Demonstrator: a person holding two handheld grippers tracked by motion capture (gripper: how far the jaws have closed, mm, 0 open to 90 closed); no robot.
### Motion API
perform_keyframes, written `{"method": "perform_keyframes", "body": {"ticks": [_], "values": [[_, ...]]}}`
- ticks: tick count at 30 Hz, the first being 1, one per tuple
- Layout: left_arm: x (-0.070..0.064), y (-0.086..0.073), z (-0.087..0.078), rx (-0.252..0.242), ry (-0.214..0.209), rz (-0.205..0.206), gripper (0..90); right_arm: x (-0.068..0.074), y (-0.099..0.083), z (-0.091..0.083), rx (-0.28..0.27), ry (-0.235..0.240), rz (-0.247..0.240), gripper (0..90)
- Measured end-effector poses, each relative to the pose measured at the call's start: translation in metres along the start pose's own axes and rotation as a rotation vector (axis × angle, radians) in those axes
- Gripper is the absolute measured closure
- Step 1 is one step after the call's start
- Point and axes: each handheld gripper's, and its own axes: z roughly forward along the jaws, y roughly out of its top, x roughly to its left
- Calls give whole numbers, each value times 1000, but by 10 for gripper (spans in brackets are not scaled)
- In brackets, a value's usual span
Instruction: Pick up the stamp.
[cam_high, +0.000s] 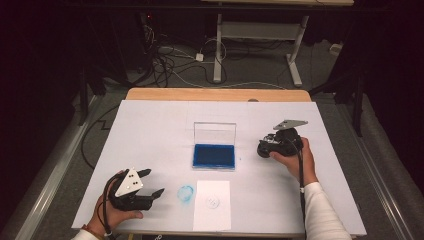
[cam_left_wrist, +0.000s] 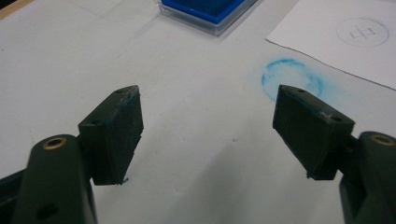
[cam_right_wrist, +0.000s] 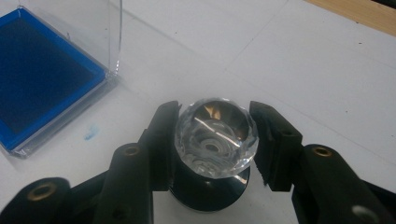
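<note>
- A stamp with a faceted clear knob (cam_right_wrist: 215, 137) stands upright on the white-covered bench (cam_high: 150, 130), its long axis vertical, knob up and dark round base down on the surface, as the right gripper view shows.
- The right gripper (cam_right_wrist: 215, 140) brackets that knob: one of its black fingers (cam_right_wrist: 161, 140) lies against the knob's side, while the opposite one sits just beside it, a sliver of gap showing, so a firm grip cannot be confirmed.
- In the high view, the right gripper (cam_high: 280, 142) and stamp are on the bench's right half, just right of the open blue ink pad (cam_high: 214, 156), whose clear lid stands raised at the back.
- The left gripper (cam_high: 145, 185), at the bench's near left corner, has its fingers (cam_left_wrist: 116, 133) spread wide and holding nothing.
- A smudged blue ring print (cam_high: 185, 193) marks the bench just ahead of the left gripper, beside a white sheet of paper (cam_high: 212, 212) bearing a faint printed circle.
</note>
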Motion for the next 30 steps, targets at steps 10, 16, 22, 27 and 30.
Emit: {"method": "perform_keyframes", "body": {"ticks": [10,16,22,27,30], "values": [[-1,0,1,6,-7,2,236,1,0,0,1,-5,-9,568],[-1,0,1,6,-7,2,236,-1,-1,-1,-3,-12,-2,571],[-1,1,1,9,-5,8,236,-1,0,-9,-29,-12,-7,572],[-2,1,1,7,-8,12,236,1,1,-15,-40,-21,-17,572],[-2,1,1,7,-10,17,236,2,2,-19,-50,-29,-30,572]]}}
